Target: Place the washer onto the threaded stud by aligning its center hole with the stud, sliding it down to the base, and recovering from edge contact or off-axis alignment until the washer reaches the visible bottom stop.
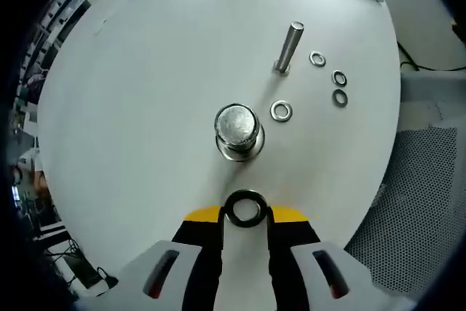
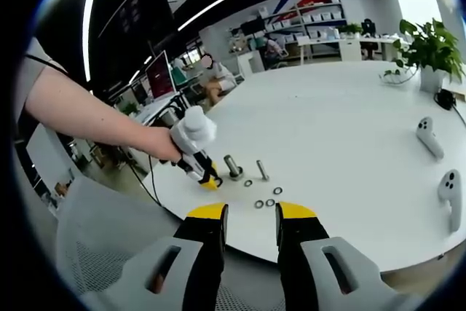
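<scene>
The left claw [image 1: 246, 213] is pinching a washer [image 1: 245, 208] just short of the stud [image 1: 237, 131]; the right claw [image 2: 250, 225] is hanging loose by the bench [image 2: 349, 151] edge.

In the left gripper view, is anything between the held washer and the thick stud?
No. Bare white table separates the dark ring washer in the left gripper from the thick upright metal stud.

Your left gripper view is looking steeply down from close above the white table [image 1: 131, 107], right over the stud [image 1: 237, 129]. Your right gripper view is hanging back off the table edge, looking across at that same stud [image 2: 233, 166] and the left gripper [image 2: 210, 180].
</scene>
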### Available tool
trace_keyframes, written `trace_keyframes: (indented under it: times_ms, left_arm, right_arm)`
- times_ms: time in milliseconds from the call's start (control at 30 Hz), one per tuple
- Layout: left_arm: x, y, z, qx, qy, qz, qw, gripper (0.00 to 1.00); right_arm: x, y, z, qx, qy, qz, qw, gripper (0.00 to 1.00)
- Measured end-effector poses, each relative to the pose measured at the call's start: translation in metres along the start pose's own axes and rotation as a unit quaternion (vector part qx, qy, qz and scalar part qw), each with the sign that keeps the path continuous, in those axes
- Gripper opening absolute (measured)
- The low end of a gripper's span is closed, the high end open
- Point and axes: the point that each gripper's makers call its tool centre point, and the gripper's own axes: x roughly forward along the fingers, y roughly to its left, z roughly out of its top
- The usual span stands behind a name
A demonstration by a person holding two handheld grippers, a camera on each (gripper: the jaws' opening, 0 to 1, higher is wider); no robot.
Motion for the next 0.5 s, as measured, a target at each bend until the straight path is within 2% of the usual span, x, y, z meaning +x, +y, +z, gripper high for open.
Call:
trace_keyframes:
  times_ms: [433, 500]
  left_arm:
    - [0.0003, -0.0008, 0.0003, 0.022, 0.022, 0.0, 0.9995, 0.22]
    - [-0.0001, -0.0002, 0.0002, 0.014, 0.025, 0.002, 0.9996, 0.22]
  right_arm:
    - [0.0001, -0.001, 0.0, 0.001, 0.0, -0.003, 1.0, 0.29]
    - [0.0003, -0.0012, -0.0001, 0.0, 0.0, -0.003, 1.0, 0.29]
